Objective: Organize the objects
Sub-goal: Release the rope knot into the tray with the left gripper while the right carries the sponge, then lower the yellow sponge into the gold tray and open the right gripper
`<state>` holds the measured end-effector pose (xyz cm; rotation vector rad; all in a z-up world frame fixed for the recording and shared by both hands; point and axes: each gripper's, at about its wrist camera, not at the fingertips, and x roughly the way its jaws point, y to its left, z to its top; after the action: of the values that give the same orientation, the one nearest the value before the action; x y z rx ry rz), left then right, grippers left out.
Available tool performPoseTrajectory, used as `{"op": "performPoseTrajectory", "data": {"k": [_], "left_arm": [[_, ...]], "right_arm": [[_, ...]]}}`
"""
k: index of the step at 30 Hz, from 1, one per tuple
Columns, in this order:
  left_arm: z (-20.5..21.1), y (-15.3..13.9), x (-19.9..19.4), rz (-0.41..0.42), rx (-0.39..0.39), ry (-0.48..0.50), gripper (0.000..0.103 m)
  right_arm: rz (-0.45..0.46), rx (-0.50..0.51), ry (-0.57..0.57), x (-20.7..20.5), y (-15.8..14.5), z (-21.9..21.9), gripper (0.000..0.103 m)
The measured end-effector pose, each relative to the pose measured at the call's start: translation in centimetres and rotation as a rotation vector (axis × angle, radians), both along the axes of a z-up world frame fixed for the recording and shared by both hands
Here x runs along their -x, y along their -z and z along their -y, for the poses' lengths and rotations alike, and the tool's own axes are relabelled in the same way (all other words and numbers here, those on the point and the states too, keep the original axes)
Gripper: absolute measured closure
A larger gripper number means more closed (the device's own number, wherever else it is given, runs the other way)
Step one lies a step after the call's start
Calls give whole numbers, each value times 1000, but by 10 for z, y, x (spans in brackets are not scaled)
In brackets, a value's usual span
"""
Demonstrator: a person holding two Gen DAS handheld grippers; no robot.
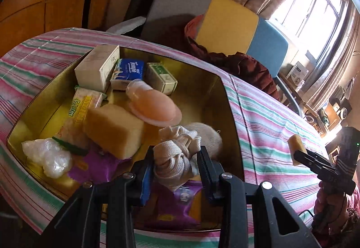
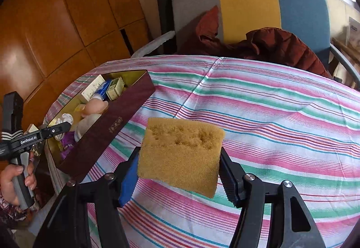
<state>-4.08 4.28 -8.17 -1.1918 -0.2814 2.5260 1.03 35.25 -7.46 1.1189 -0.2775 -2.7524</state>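
Your box [image 1: 231, 99] is a shallow rectangular tin, gold inside, dark maroon outside, lying open on the striped cloth. At its far end you see a cream carton [image 1: 96, 67], a blue-and-white tissue pack [image 1: 127, 73] and a small green-and-white box [image 1: 163, 78], side by side. A pink oval piece [image 1: 155, 106] lies in the middle, tilted. A yellow sponge block [image 1: 113, 129] leans beside it. A knotted bundle of white cord [image 1: 174, 155] sits at the near end over purple packets [image 1: 177, 205]. A crumpled clear bag [image 1: 48, 155] fills the near-left corner. A second yellow sponge [image 2: 181, 155] is up off the cloth, well apart from the box.
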Motion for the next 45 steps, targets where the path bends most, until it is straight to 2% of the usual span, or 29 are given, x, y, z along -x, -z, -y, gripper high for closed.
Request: {"op": "performPoseTrajectory", "data": {"k": [2, 5, 10, 14, 19, 24, 27, 33, 40, 45], "left_arm": [[4, 4, 1, 17, 17, -21, 55], [8, 6, -1, 4, 71, -62, 51], [19, 2, -14, -51, 45, -88, 50], [21, -4, -24, -94, 24, -101, 50], [17, -6, -26, -72, -8, -94, 50], [10, -5, -31, -14, 38, -98, 50], [9, -7, -35, -20, 67, -103, 50], [19, -14, -33, -29, 70, -142, 50], [34, -17, -29, -24, 73, -181, 50], [40, -18, -26, -16, 83, -199, 50]], "right_arm": [[-5, 1, -17, -1, 1, 3, 38], [-8, 1, -30, -2, 3, 7, 38], [25, 10, -31, 0, 7, 12, 38], [23, 1, -40, 1, 0, 24, 38], [33, 4, -71, 12, -10, 51, 37], [14, -60, -142, 30, -24, 91, 37], [5, -81, -173, 43, -31, 112, 37], [-7, -102, -201, 76, -42, 142, 36], [41, -226, -230, 124, -33, 177, 36], [83, -292, -225, 150, -18, 183, 35]]}}
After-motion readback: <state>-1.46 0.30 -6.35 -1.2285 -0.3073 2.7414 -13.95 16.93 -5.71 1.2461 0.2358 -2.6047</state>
